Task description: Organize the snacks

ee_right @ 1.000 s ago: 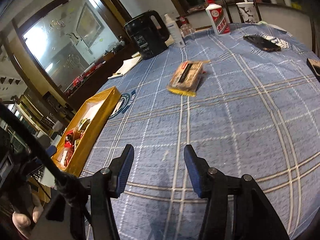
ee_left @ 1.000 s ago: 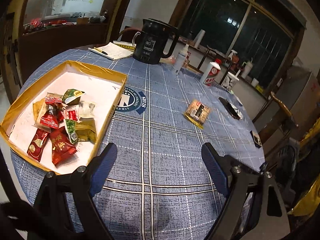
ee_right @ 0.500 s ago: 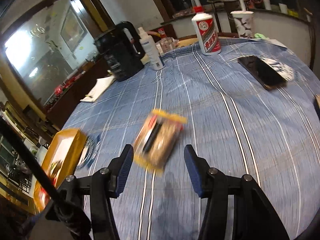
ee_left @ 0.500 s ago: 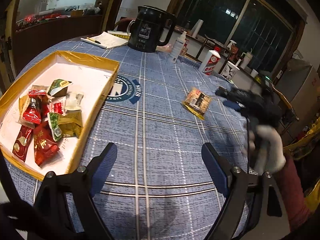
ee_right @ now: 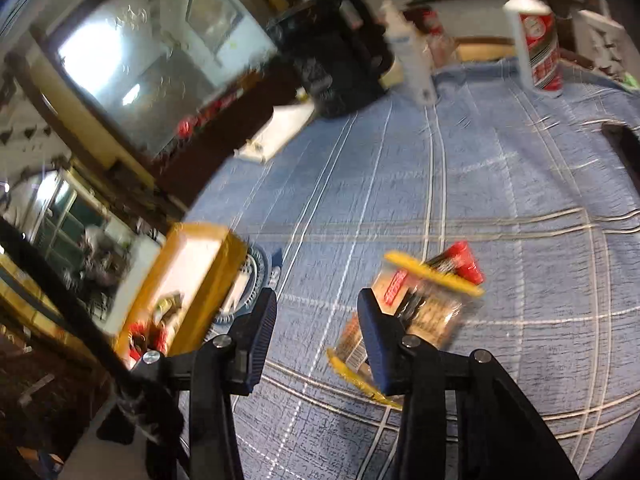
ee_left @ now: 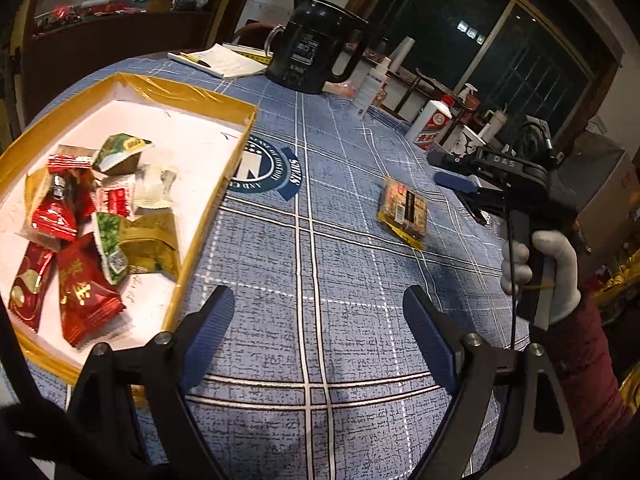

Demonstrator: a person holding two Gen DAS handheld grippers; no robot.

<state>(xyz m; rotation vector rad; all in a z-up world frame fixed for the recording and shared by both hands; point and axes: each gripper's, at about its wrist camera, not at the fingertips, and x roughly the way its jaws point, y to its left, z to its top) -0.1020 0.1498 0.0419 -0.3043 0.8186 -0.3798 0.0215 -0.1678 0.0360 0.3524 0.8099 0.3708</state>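
A yellow-edged snack packet (ee_left: 403, 210) lies on the blue checked tablecloth, right of centre. In the right wrist view the packet (ee_right: 424, 304) lies just past my right fingertip, partly hidden by it. My right gripper (ee_right: 316, 318) is open and empty above the cloth; it also shows in the left wrist view (ee_left: 456, 184), just right of the packet. A gold-rimmed tray (ee_left: 208, 98) at the left holds several red, green and gold snack packets (ee_left: 86, 220). My left gripper (ee_left: 318, 344) is open and empty, near the table's front edge.
A black kettle (ee_left: 310, 54), a notepad (ee_left: 222, 62), a white spray bottle (ee_left: 370, 88) and a red-and-white bottle (ee_left: 432, 124) stand at the far side. A dark phone (ee_right: 624, 144) lies at the right edge. The right wrist view is blurred.
My right gripper has moved forward and down to the packet and swung left, so the packet now lies by its right finger. The left gripper has barely moved.
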